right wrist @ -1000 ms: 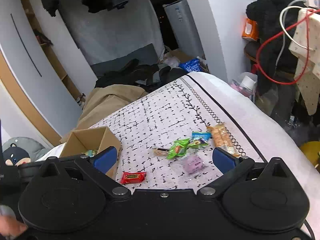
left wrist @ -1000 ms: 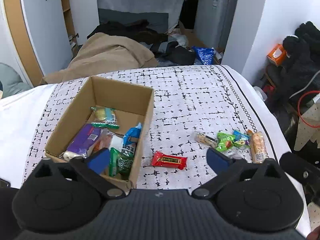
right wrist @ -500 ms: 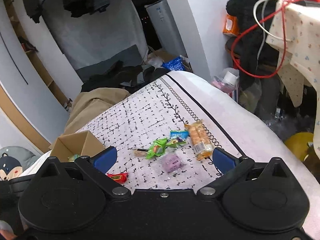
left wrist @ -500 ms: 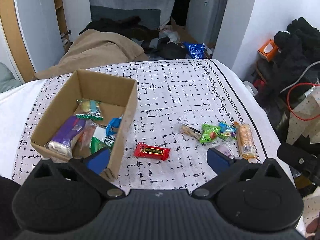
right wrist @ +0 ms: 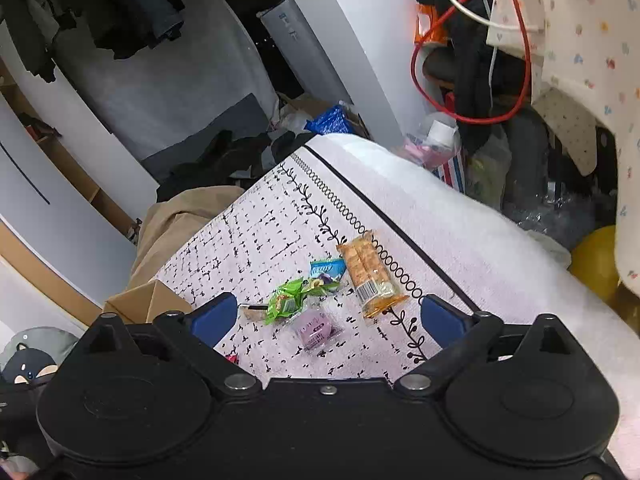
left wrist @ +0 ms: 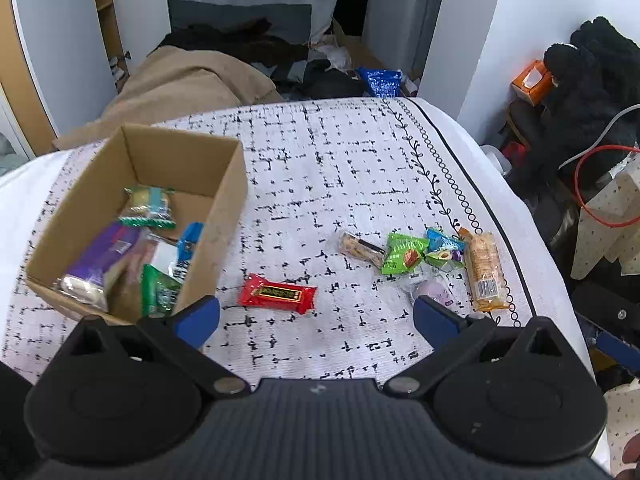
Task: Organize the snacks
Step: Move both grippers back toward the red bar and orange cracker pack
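A cardboard box (left wrist: 224, 200) holding several wrapped snacks sits at the left of the patterned tablecloth (left wrist: 340, 168). A red bar (left wrist: 277, 293) lies just ahead of my open, empty left gripper (left wrist: 316, 316). To its right lie a clear-wrapped bar (left wrist: 362, 249), a green packet (left wrist: 402, 254), a blue packet (left wrist: 444, 246), a purple packet (left wrist: 434, 292) and an orange cracker pack (left wrist: 484, 272). My right gripper (right wrist: 326, 318) is open and empty, hovering over the purple packet (right wrist: 314, 328), green packet (right wrist: 286, 300) and cracker pack (right wrist: 370, 276). A corner of the box (right wrist: 146, 302) shows at left.
The tablecloth's right edge (right wrist: 460, 236) drops off to clutter: a red cable (right wrist: 472, 118), patterned fabric (right wrist: 580, 40) and a yellow object (right wrist: 596, 256). Beyond the far edge lie a tan blanket (left wrist: 180, 84) and dark clothes (left wrist: 240, 40).
The left gripper has pulled back and shifted right, off the box and toward the red bar. The right gripper has swung right and closer to the loose snacks, which now lie between its fingers.
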`<action>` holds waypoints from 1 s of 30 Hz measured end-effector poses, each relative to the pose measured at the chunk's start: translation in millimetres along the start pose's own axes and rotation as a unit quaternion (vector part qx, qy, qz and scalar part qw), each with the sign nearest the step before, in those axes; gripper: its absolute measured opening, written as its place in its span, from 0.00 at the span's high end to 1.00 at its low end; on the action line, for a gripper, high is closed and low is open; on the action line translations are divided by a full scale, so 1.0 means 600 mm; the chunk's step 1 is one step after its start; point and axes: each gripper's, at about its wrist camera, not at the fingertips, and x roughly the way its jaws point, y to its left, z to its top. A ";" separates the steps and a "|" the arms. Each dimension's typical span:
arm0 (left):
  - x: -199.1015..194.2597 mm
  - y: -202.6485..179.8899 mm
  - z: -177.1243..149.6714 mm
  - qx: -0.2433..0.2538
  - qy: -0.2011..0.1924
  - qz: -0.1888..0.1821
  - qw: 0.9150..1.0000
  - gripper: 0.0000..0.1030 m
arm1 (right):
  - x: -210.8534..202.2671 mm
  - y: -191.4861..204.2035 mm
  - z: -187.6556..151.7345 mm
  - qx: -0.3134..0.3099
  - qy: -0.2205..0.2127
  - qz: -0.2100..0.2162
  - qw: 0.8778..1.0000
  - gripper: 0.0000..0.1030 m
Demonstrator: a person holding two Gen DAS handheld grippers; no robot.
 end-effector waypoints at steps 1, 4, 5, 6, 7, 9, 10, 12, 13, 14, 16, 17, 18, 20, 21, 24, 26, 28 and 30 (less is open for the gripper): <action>0.007 0.000 -0.001 0.000 0.002 -0.002 1.000 0.01 | 0.005 -0.002 -0.001 0.001 0.004 0.001 1.000 0.11; 0.025 0.001 -0.008 0.002 0.005 -0.003 1.000 0.01 | 0.017 -0.006 -0.003 0.004 0.012 -0.001 1.000 0.17; 0.031 0.003 -0.010 0.002 0.006 -0.005 1.000 0.01 | 0.021 -0.007 -0.004 0.004 0.014 -0.003 1.000 0.19; 0.039 0.005 -0.013 0.000 0.008 -0.006 1.000 0.01 | 0.024 -0.008 -0.003 0.005 0.016 -0.005 1.000 0.20; 0.043 0.005 -0.014 -0.001 0.009 -0.005 1.000 0.02 | 0.029 -0.009 -0.003 0.006 0.019 -0.007 1.000 0.22; 0.056 0.008 -0.018 -0.003 0.009 -0.002 1.000 0.03 | 0.038 -0.010 -0.002 0.006 0.021 -0.011 1.000 0.23; 0.062 0.008 -0.019 -0.004 0.009 -0.001 1.000 0.03 | 0.043 -0.010 -0.003 0.003 0.022 -0.014 1.000 0.24; 0.075 0.009 -0.022 -0.006 0.011 0.002 1.000 0.03 | 0.052 -0.009 -0.002 -0.002 0.023 -0.021 1.000 0.25; 0.082 0.009 -0.023 -0.007 0.011 0.003 1.000 0.03 | 0.058 -0.008 -0.001 -0.005 0.024 -0.024 0.999 0.25; 0.089 0.009 -0.024 -0.007 0.012 0.005 1.000 0.03 | 0.065 -0.007 -0.001 -0.007 0.027 -0.027 0.999 0.26; 0.103 0.007 -0.026 -0.006 0.014 0.009 1.000 0.03 | 0.075 -0.007 0.000 -0.011 0.030 -0.031 0.999 0.27; 0.109 0.006 -0.027 -0.005 0.015 0.012 1.000 0.03 | 0.080 -0.008 0.000 -0.013 0.030 -0.032 0.999 0.27; 0.116 0.006 -0.027 -0.004 0.014 0.016 1.000 0.03 | 0.086 -0.007 0.000 -0.016 0.031 -0.036 0.999 0.27; 0.125 0.002 -0.028 0.002 0.008 0.030 1.000 0.03 | 0.099 -0.007 0.000 -0.023 0.034 -0.046 0.998 0.27; 0.127 -0.002 -0.029 0.009 0.001 0.034 0.999 0.03 | 0.106 -0.007 0.000 -0.027 0.037 -0.051 0.998 0.27; 0.140 -0.008 -0.031 0.013 -0.002 0.030 0.999 0.03 | 0.127 -0.007 -0.002 -0.035 0.044 -0.064 0.996 0.27; 0.152 -0.007 -0.033 0.007 0.001 0.039 0.999 0.04 | 0.140 -0.007 -0.004 -0.038 0.048 -0.067 0.996 0.27; 0.162 -0.008 -0.036 0.004 0.000 0.046 0.999 0.06 | 0.149 -0.007 -0.005 -0.042 0.052 -0.069 0.995 0.27; 0.169 -0.009 -0.041 0.001 -0.005 0.056 0.998 0.07 | 0.156 -0.007 -0.006 -0.046 0.055 -0.069 0.995 0.27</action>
